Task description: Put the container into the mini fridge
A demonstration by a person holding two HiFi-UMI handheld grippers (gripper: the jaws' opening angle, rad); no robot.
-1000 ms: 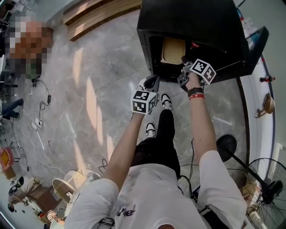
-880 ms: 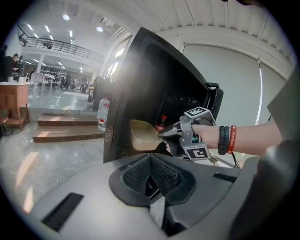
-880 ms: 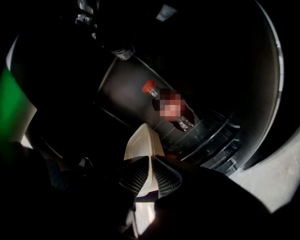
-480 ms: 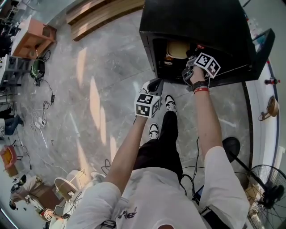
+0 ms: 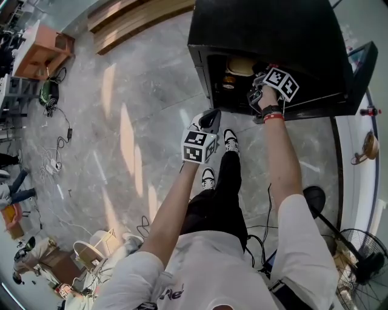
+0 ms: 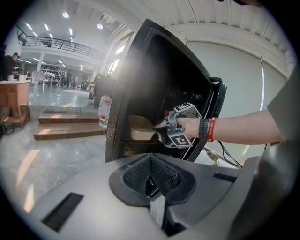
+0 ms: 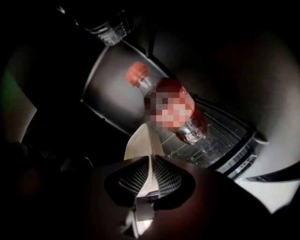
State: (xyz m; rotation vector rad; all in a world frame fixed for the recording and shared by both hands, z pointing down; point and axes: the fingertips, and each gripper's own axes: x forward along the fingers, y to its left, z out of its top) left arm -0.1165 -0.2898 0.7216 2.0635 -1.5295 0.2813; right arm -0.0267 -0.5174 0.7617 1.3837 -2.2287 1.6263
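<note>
The black mini fridge (image 5: 260, 36) stands open on the floor in front of me. My right gripper (image 5: 254, 83) reaches into its cavity, shut on the rim of a beige container (image 5: 240, 65). In the right gripper view the pads pinch the container's (image 7: 140, 143) thin edge, and the gripper (image 7: 149, 174) is over a wire shelf (image 7: 211, 140). In the left gripper view the container (image 6: 140, 129) sits just inside the fridge opening (image 6: 140, 70), held by the right gripper (image 6: 161, 127). My left gripper (image 5: 209, 118) hangs outside, low in front of the fridge, shut and empty (image 6: 150, 173).
A red-capped bottle (image 7: 166, 105) lies inside the fridge just beyond the container. The fridge door (image 5: 357, 66) stands open to the right. Wooden steps (image 5: 139, 15) and a water bottle (image 6: 104, 111) lie left of the fridge. A fan (image 5: 364, 254) stands at my right, cables (image 5: 57, 163) at my left.
My right gripper has carried the container deeper into the fridge. The left gripper has stayed about where it was in front of the fridge.
</note>
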